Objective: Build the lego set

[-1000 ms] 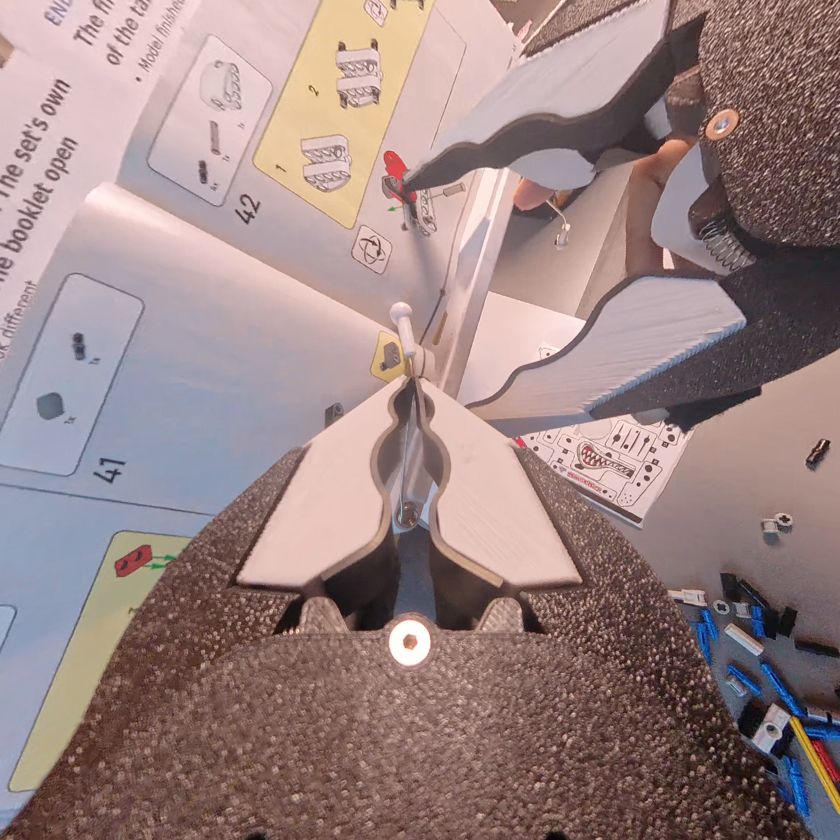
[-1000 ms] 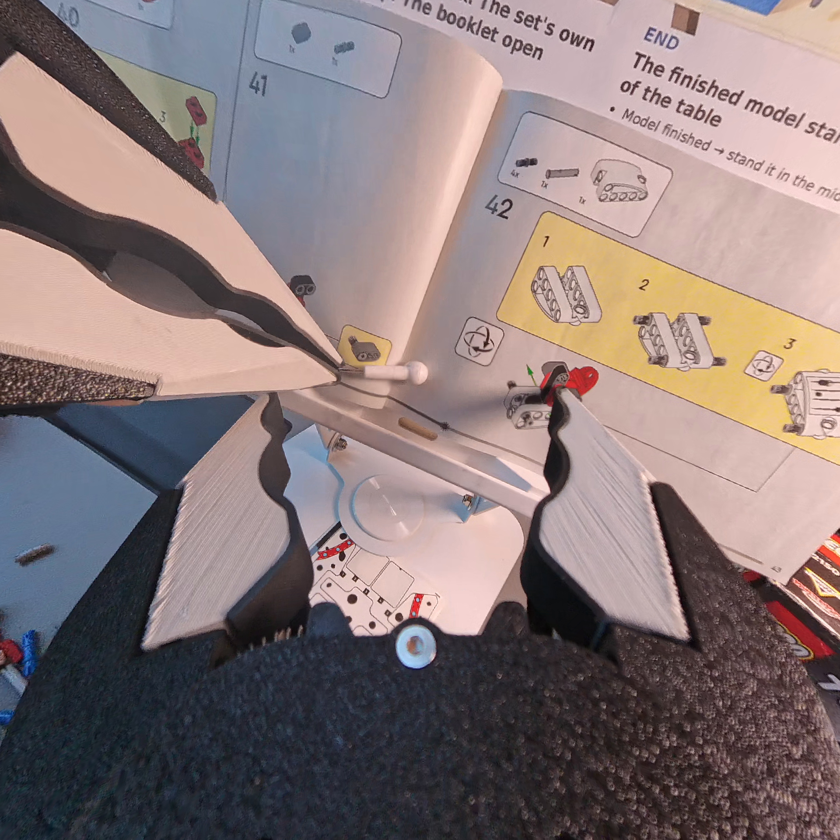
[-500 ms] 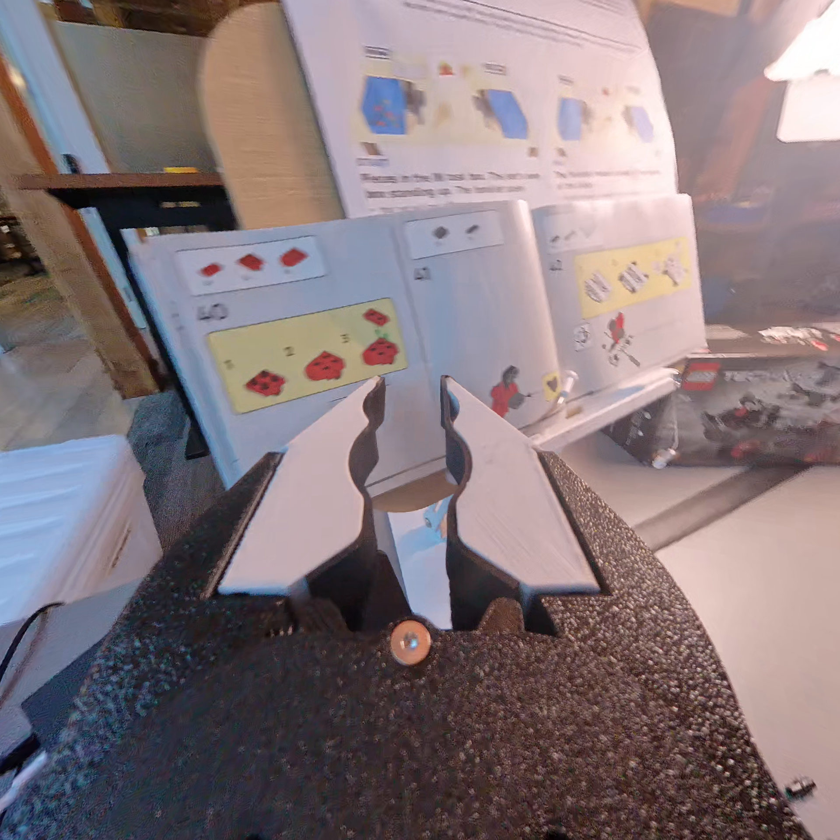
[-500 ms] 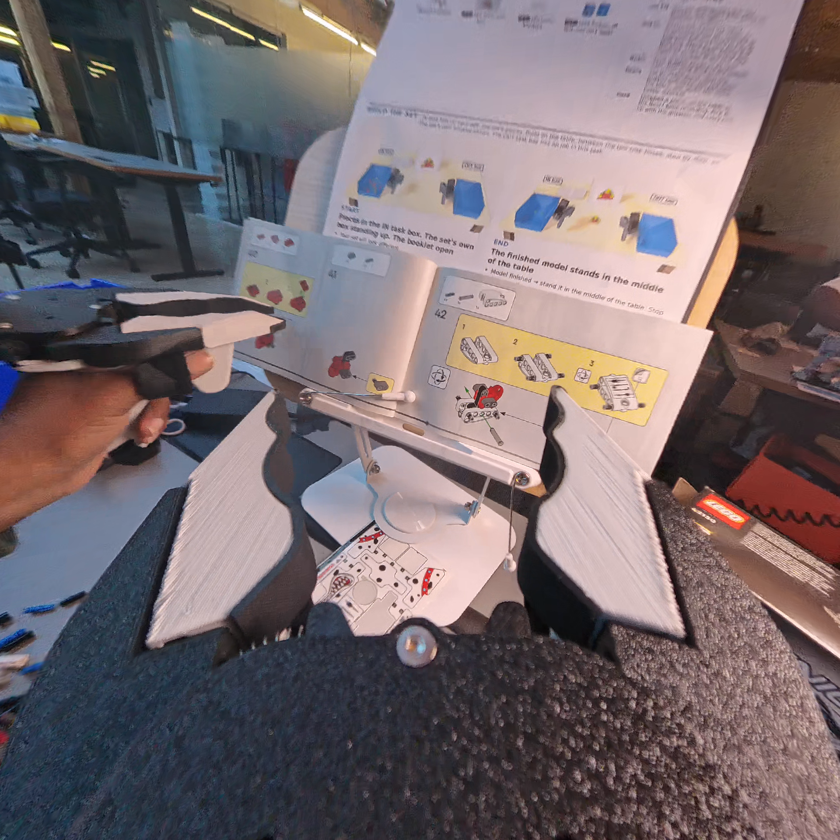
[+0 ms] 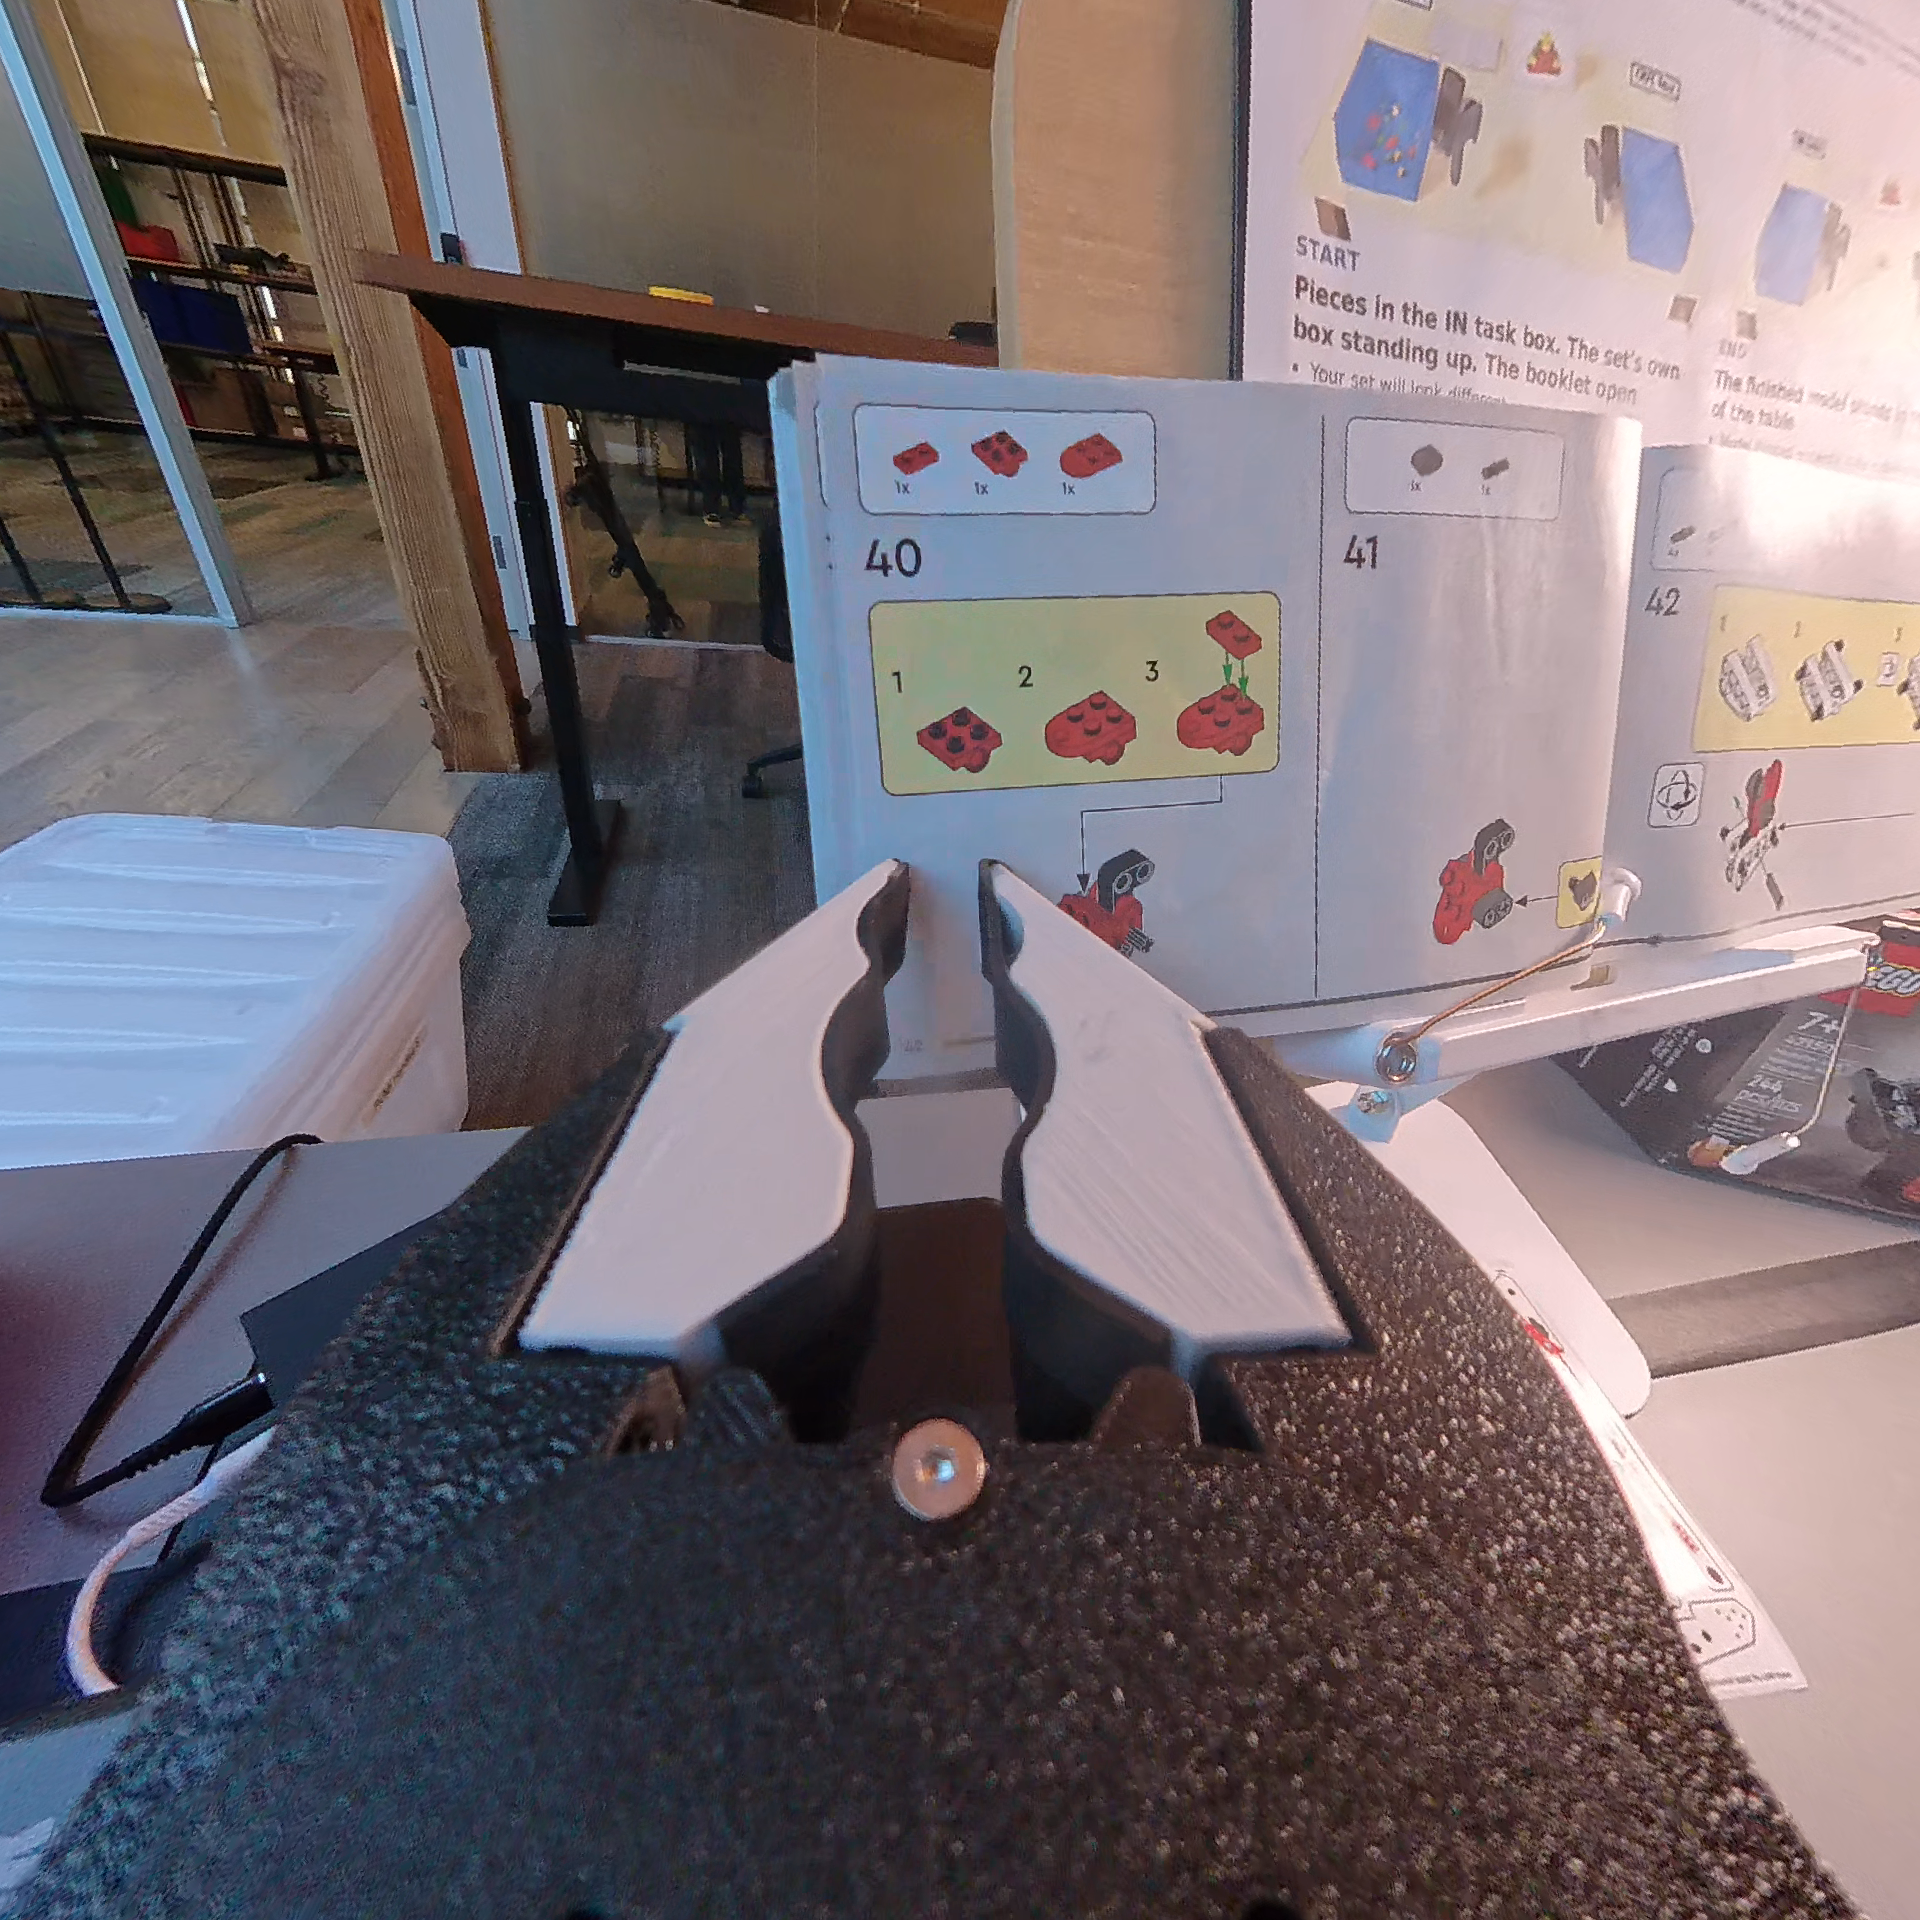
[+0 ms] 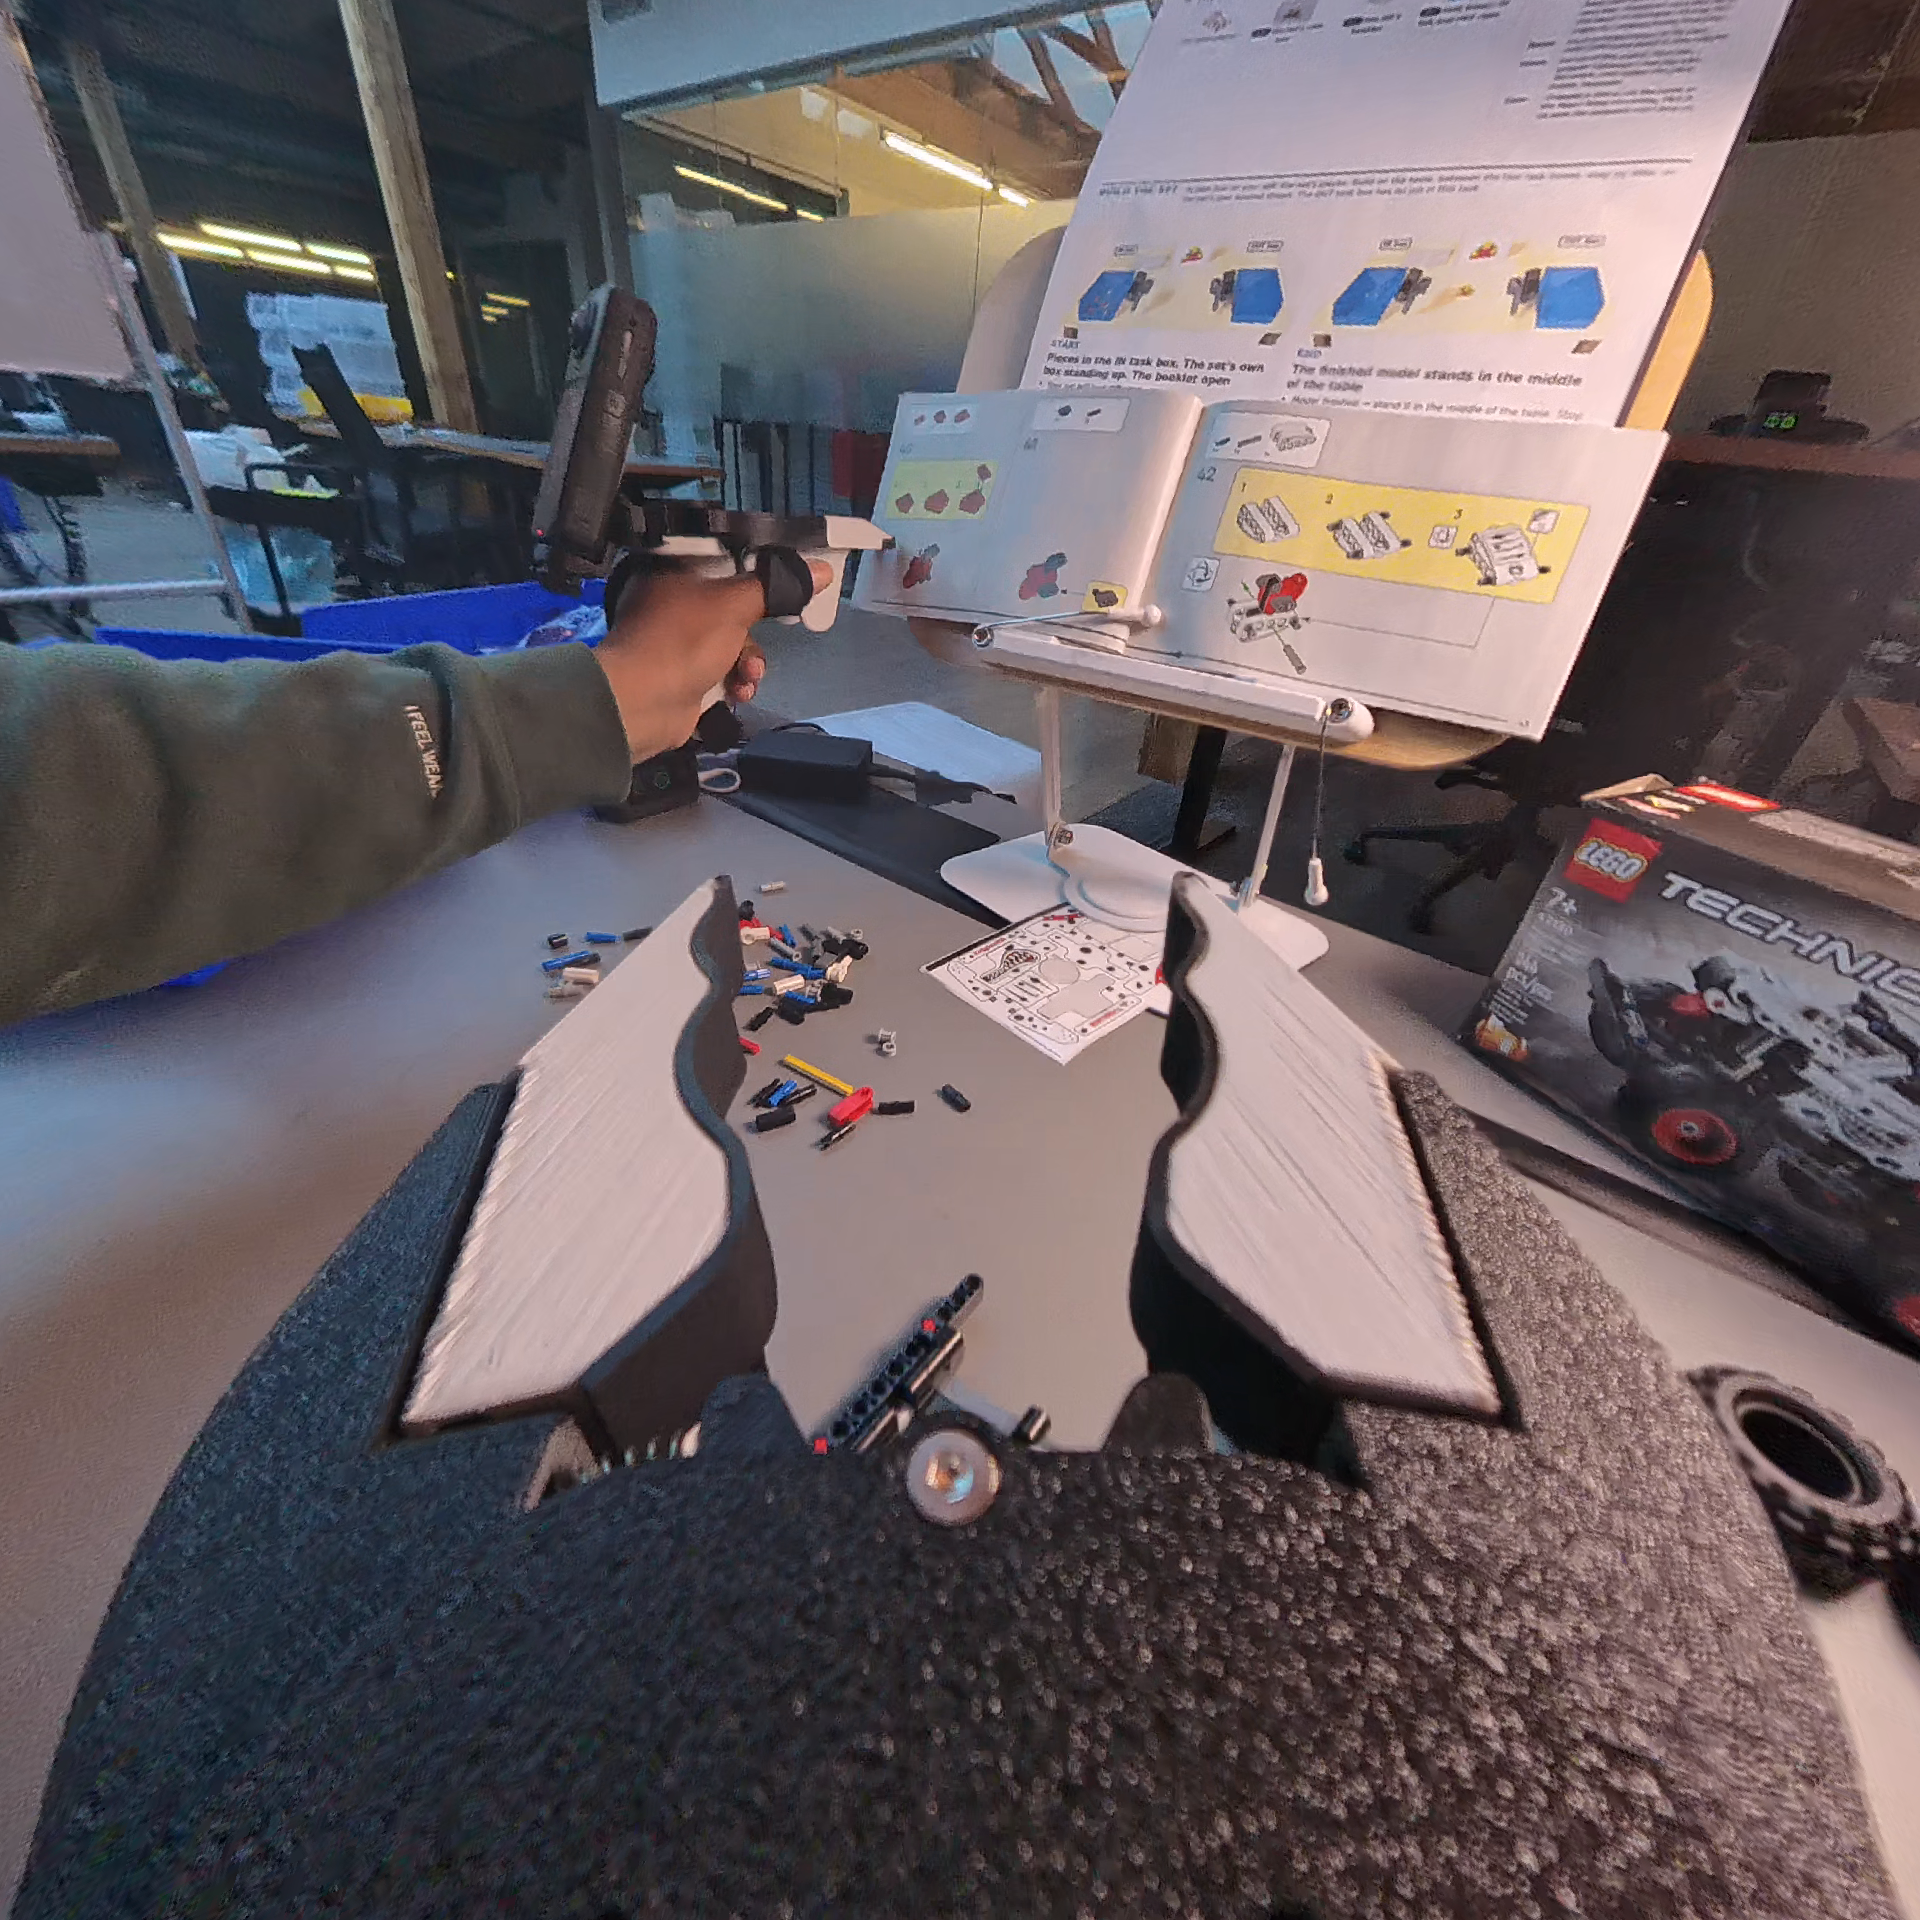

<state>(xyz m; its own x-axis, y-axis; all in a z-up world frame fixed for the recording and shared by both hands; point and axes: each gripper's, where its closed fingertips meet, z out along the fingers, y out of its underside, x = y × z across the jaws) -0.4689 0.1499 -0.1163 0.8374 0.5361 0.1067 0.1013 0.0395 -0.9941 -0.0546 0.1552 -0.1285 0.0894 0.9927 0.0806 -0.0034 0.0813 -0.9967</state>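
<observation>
The instruction booklet (image 5: 1070,675) stands open on a white stand (image 6: 1132,873), and a wire page holder (image 5: 1496,987) lies across its lower edge. My left gripper (image 5: 943,883) is just in front of the booklet's left page, its jaws a narrow gap apart with nothing between them. It also shows in the right wrist view (image 6: 878,540), held by a hand. My right gripper (image 6: 951,904) is wide open and empty above the grey table (image 6: 260,1143). Several small loose pieces (image 6: 800,987) lie beyond its fingertips. A black beam (image 6: 914,1351) lies on the table between its fingers.
A sticker sheet (image 6: 1039,987) lies by the stand's base. The set's box (image 6: 1714,1008) is at the right and a black tyre (image 6: 1808,1475) at the near right. A power brick (image 6: 805,764) and a blue bin (image 6: 447,613) are beyond the arm. A white bin (image 5: 208,966) sits at the left.
Both grippers have pulled back from the booklet. My left gripper has let go of the wire page holder and parted slightly. My right gripper is now back over the table, still open.
</observation>
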